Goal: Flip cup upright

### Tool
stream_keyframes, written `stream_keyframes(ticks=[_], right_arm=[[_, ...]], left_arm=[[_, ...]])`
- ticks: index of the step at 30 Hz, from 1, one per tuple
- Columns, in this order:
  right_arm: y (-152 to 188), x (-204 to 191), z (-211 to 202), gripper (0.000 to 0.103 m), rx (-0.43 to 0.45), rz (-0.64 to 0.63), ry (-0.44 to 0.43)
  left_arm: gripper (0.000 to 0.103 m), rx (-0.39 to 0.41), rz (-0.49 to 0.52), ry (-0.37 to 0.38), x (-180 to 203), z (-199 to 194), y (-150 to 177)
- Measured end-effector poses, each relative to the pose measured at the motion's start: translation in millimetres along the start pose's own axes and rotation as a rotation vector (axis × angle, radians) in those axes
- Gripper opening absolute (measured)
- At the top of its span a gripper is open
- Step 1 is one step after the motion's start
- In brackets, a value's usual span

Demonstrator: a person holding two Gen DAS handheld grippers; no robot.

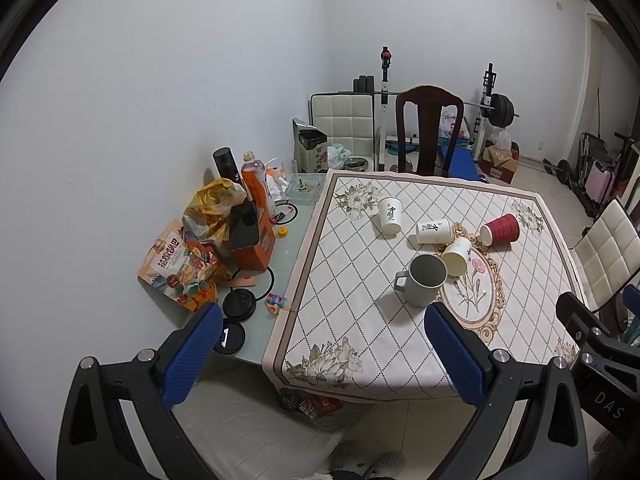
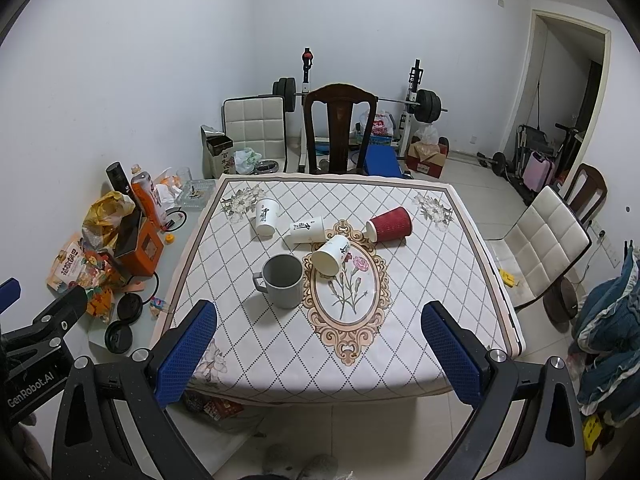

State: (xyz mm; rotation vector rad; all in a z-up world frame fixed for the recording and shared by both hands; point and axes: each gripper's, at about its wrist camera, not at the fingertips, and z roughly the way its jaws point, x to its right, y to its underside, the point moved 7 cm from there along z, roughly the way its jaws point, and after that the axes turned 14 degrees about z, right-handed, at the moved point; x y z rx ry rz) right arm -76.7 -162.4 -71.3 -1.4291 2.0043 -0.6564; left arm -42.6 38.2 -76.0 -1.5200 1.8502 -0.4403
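Observation:
A grey mug (image 1: 423,282) (image 2: 282,281) stands upright on the patterned tablecloth. Behind it three white paper cups lie tipped: one at the far left (image 1: 390,215) (image 2: 266,217), one on its side in the middle (image 1: 433,231) (image 2: 307,229), one with its mouth toward me (image 1: 457,256) (image 2: 332,255). A red ribbed cup (image 1: 500,230) (image 2: 390,225) lies on its side at the right. My left gripper (image 1: 324,322) is open and empty, above the table's near left edge. My right gripper (image 2: 320,320) is open and empty, above the near edge.
The table's left strip (image 1: 298,232) holds clutter: snack bag (image 1: 176,268), orange box with phone (image 1: 250,240), juice bottle (image 1: 254,178), black lids (image 1: 239,306). A dark wooden chair (image 2: 340,128) stands behind the table, a white padded chair (image 2: 540,240) at the right.

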Motion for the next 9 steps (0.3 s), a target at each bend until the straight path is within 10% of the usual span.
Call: stream_keyframes(ticks=[9], right_arm=[[0.6, -1.7, 0.1, 0.103, -0.009, 0.005, -0.003]], left_arm=[[0.103, 0.0, -0.001, 0.002, -1.1, -0.8, -0.6]])
